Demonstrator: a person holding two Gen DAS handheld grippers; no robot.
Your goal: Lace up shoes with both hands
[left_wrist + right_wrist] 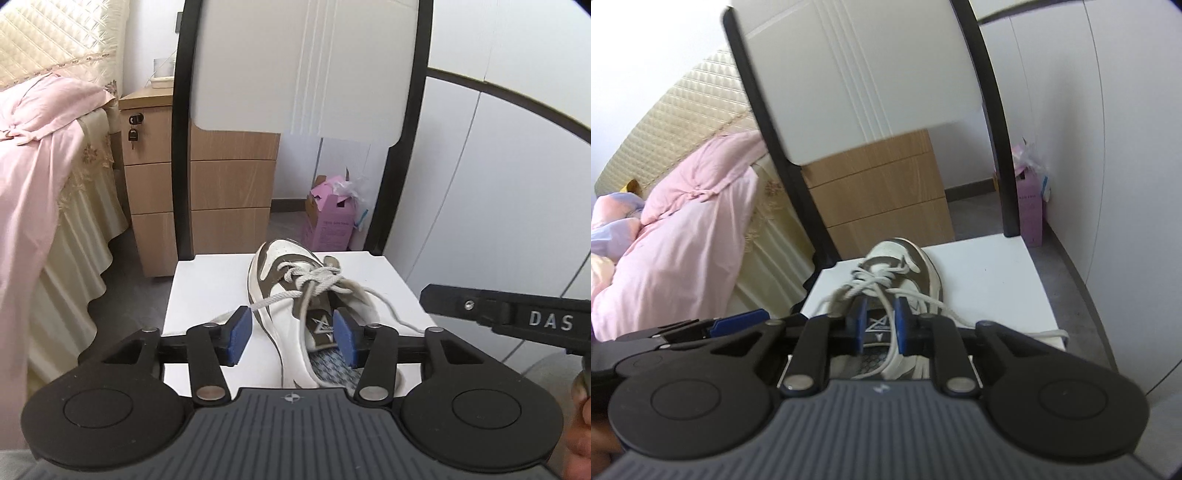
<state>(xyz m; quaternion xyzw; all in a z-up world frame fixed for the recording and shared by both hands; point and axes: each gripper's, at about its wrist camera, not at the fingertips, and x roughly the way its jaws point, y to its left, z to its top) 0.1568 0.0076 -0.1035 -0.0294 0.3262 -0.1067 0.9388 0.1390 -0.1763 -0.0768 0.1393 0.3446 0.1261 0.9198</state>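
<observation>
**Shoe on chair seat, laces loose, both grippers over the heel end**

Shoe sits on the white chair seat, toe toward the chair back, heel toward the cameras. Upper is smooth white leather-like panels with brown overlays, brown tongue with a white star logo, patterned mesh insole visible in the opening. Laces are flat woven off-white cord, bunched in a loose tangle over the tongue; one strand runs left toward the left pad, another trails right across the seat.

Left gripper: jaws apart, blue pads straddling the shoe's collar, nothing pressed between them. One lace strand ends right at the left pad; contact unclear.

Right gripper: jaws narrow but still with a gap; a lace strand passes down through that gap. Cannot tell whether the pads pinch it. In the left view it enters from the right as a black arm.

Surroundings: chair back is a white panel in a black curved frame, directly behind the shoe. Beyond it a wood-grain drawer cabinet with a key in the top lock, a pink carton on the grey floor by the white wall. Left: bed with pink bedding and a quilted cream headboard.
</observation>
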